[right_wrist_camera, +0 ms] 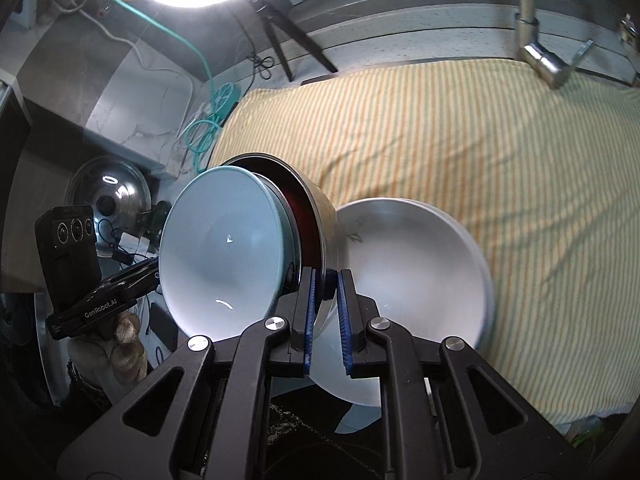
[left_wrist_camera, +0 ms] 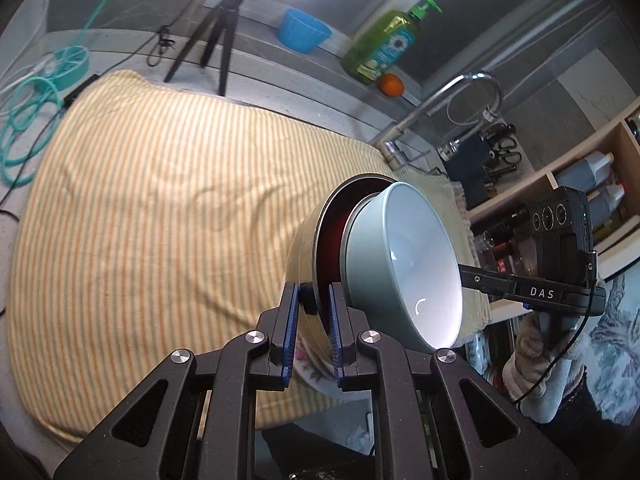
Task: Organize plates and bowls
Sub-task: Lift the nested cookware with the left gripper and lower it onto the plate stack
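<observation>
A pale green bowl (left_wrist_camera: 404, 264) sits nested inside a metal bowl with a dark red inside (left_wrist_camera: 308, 240), both tipped on edge above the yellow striped cloth (left_wrist_camera: 160, 200). My left gripper (left_wrist_camera: 314, 312) is shut on the metal bowl's rim. My right gripper (right_wrist_camera: 326, 300) is shut on the same rim from the opposite side; the green bowl (right_wrist_camera: 224, 252) and metal bowl (right_wrist_camera: 316, 216) show there too. A stack of white plates (right_wrist_camera: 420, 280) lies on the cloth (right_wrist_camera: 480, 152) behind the bowls.
A faucet (left_wrist_camera: 452, 96) stands at the cloth's far edge, with a soap bottle (left_wrist_camera: 384, 48), an orange (left_wrist_camera: 391, 85), a blue tub (left_wrist_camera: 304, 32) and a tripod (left_wrist_camera: 220, 32) behind. Shelves (left_wrist_camera: 580, 184) stand on the right. A pot lid (right_wrist_camera: 108, 196) lies left.
</observation>
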{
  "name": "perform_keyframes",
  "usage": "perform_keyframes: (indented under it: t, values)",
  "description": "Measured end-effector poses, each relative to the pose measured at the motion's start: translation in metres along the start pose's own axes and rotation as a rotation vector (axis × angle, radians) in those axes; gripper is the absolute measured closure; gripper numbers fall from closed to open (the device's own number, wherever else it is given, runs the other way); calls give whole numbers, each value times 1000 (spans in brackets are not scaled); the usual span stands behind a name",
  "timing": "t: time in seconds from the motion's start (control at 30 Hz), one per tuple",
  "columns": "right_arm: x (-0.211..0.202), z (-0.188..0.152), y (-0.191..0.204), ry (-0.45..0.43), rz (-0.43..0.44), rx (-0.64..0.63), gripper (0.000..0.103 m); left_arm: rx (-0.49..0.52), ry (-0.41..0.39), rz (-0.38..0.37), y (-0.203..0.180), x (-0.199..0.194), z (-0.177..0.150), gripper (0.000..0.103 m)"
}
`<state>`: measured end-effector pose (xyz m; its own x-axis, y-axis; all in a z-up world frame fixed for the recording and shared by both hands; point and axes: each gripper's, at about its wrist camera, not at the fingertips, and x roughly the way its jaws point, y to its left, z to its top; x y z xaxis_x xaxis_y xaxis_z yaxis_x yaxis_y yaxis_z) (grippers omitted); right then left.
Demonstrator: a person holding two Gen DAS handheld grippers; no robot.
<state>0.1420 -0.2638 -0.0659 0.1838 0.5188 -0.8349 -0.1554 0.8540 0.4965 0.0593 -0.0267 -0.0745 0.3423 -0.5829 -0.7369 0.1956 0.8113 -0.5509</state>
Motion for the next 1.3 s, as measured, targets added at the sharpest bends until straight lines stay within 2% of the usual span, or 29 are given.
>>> perform_keyframes:
  t: [0.43,0.97,1.3]
  values:
    - [-18,-23,-52,-8,-45,86,91,52,91,-18,-27,36,-2,92]
    - [-12,-37,-64,17,-44,117,91,45,139,-12,-29,50,-8,92]
    - [-10,-42,-68,20,-42,128,91,49,140,-12,-31,53,-8,92]
